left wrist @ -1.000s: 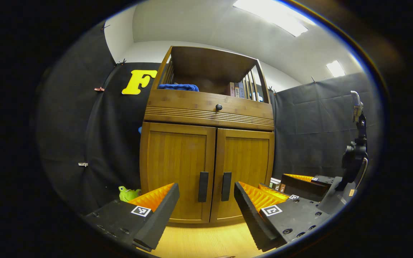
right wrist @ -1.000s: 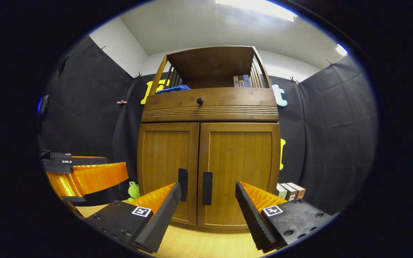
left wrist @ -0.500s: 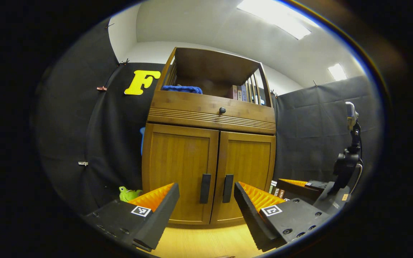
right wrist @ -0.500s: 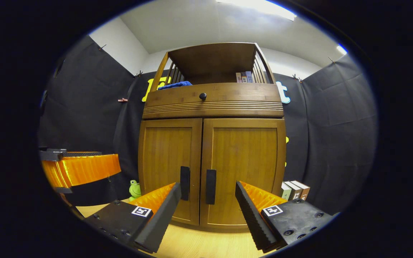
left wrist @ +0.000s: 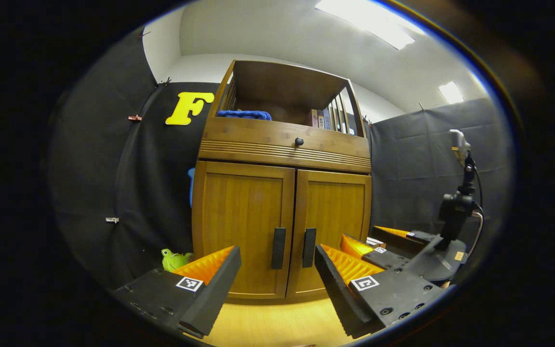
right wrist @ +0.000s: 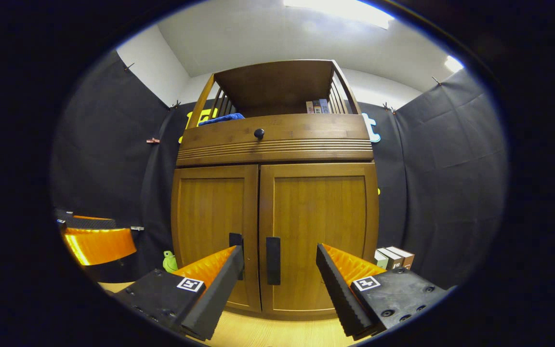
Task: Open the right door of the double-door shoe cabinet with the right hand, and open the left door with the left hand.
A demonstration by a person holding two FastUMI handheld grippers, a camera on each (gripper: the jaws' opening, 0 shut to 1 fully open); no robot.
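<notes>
A wooden shoe cabinet (left wrist: 282,144) (right wrist: 277,149) stands ahead with both doors closed. Its left door (left wrist: 241,226) (right wrist: 210,231) and right door (left wrist: 337,221) (right wrist: 321,231) each carry a dark vertical handle by the centre seam: left handle (left wrist: 278,247) (right wrist: 235,241), right handle (left wrist: 309,247) (right wrist: 273,260). My left gripper (left wrist: 277,284) is open, short of the doors, with nothing between its fingers. My right gripper (right wrist: 280,284) is open too, facing the right handle from a distance. The right gripper (left wrist: 393,250) also appears at the right of the left gripper view; the left gripper (right wrist: 99,241) at the left of the right gripper view.
A drawer with a round knob (left wrist: 298,141) sits above the doors. The open top shelf holds a blue cloth (left wrist: 244,114) and books (left wrist: 318,118). A green toy frog (left wrist: 174,259) lies left of the cabinet; boxes (right wrist: 393,258) stand to its right. Light wooden floor (left wrist: 277,323) runs below.
Both grippers have drifted closer to the cabinet, which looks slightly larger. In the right gripper view the cabinet has shifted left, so the right handle now lies between my fingers' line.
</notes>
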